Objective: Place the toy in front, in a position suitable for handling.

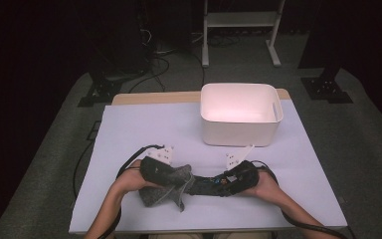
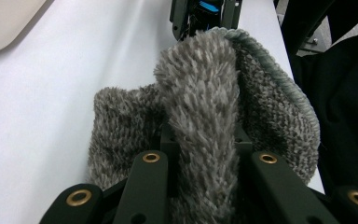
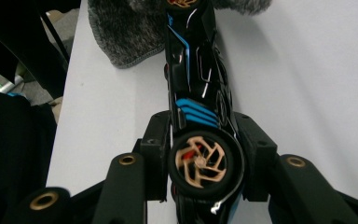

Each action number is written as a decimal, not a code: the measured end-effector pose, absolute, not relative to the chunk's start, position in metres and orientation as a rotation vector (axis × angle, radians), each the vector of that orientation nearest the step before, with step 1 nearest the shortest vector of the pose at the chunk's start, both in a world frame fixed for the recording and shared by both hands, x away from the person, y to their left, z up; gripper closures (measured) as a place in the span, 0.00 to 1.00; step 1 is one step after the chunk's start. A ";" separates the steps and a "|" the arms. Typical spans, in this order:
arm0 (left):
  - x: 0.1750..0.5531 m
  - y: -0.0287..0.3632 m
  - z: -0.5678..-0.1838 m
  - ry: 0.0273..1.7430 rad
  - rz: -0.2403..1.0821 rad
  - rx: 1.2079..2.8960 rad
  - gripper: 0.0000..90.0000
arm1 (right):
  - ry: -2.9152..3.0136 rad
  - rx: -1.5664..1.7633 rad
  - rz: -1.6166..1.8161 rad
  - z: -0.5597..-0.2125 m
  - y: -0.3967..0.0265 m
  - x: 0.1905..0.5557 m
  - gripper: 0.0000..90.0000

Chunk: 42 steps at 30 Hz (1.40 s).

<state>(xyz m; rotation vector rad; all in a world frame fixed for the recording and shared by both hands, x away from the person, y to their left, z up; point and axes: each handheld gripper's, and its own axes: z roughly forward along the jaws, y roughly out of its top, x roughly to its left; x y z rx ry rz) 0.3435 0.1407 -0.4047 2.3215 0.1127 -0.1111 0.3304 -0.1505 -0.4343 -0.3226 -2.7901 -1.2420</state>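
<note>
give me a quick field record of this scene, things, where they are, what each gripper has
surface: white table
bin: white, empty, far side of the table
cloth: grey fuzzy fabric at the near edge
toy car: black and blue, tan wheels, lying on the table with its far end at the cloth
left gripper: shut on a fold of the cloth
right gripper: jaws around the toy car's rear, either side of the wheel

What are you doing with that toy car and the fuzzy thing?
A person at a table holds a claw in each hand. The left claw is shut on a fold of a fuzzy grey cloth. The right claw has a black-and-blue toy car between its jaws, and the car's far end reaches into the cloth. A white bin stands behind them on the table.
</note>
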 end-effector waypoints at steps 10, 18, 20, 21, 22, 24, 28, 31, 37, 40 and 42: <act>0.345 0.122 -0.405 0.067 -0.139 2.316 0.84 | -2.833 -0.309 -1.182 -0.423 -0.151 0.334 0.58; 0.345 0.118 -0.409 0.039 -0.165 2.293 0.84 | -2.897 -0.236 -1.049 -0.424 -0.131 0.333 0.58; 0.345 0.119 -0.410 0.048 -0.171 2.282 0.84 | -2.912 -0.222 -1.019 -0.424 -0.126 0.334 0.58; 0.346 0.119 -0.410 0.048 -0.171 2.280 0.84 | -2.915 -0.220 -1.006 -0.423 -0.123 0.334 0.58; 0.345 0.119 -0.410 0.047 -0.170 2.280 0.84 | -2.921 -0.210 -0.996 -0.423 -0.121 0.334 0.58; 0.345 0.118 -0.410 0.050 -0.173 2.280 0.84 | -2.926 -0.202 -0.984 -0.423 -0.118 0.334 0.58; 0.344 0.119 -0.410 0.046 -0.178 2.280 0.84 | -2.955 -0.169 -0.931 -0.422 -0.108 0.333 0.60; 0.344 0.120 -0.410 0.049 -0.172 2.281 0.83 | -2.978 -0.151 -0.939 -0.421 -0.108 0.331 0.62; 0.345 0.129 -0.415 0.088 -0.178 2.272 0.83 | -2.970 -0.168 -0.983 -0.421 -0.113 0.330 0.62; 0.347 0.136 -0.425 0.128 -0.200 2.294 0.83 | -2.944 -0.202 -1.051 -0.421 -0.123 0.330 0.62; 0.346 0.136 -0.428 0.130 -0.207 2.294 0.83 | -2.928 -0.228 -1.078 -0.421 -0.128 0.331 0.62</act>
